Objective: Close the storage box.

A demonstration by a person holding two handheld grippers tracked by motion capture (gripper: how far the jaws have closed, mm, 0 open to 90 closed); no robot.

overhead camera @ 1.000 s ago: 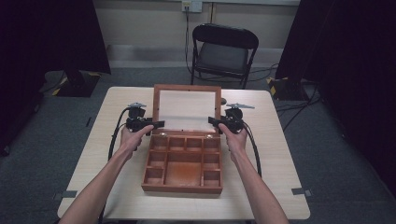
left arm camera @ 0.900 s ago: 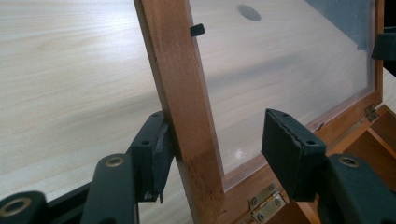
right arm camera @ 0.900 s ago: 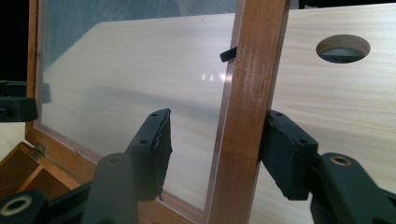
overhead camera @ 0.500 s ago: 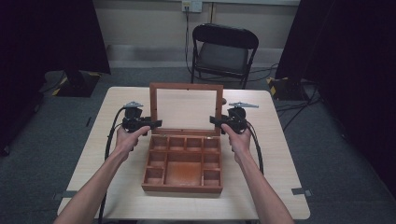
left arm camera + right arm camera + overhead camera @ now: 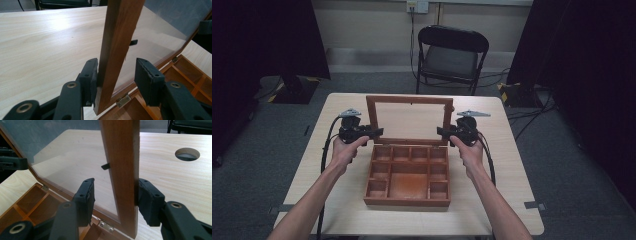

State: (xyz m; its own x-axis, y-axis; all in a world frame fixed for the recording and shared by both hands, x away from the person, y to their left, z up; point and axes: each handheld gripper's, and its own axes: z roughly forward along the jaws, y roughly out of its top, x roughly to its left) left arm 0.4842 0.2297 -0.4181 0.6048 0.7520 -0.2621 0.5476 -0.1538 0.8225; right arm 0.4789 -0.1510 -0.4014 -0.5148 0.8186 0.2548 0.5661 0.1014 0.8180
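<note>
My left claw (image 5: 373, 132) and right claw (image 5: 443, 132) stood spread, straddling the glass-paned wooden lid's (image 5: 409, 100) side rails. The compartmented brown box (image 5: 407, 175) sat mid-surface (image 5: 337, 200); a black chair (image 5: 452, 55) waited at twelve o'clock.

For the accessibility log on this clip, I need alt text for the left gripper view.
The left gripper straddles one wooden side rail of the box lid, which stands raised; its left jaw touches the rail while the right jaw stands clear. Behind lies the pale table; at lower right are a brass hinge and the box's open compartments.
</note>
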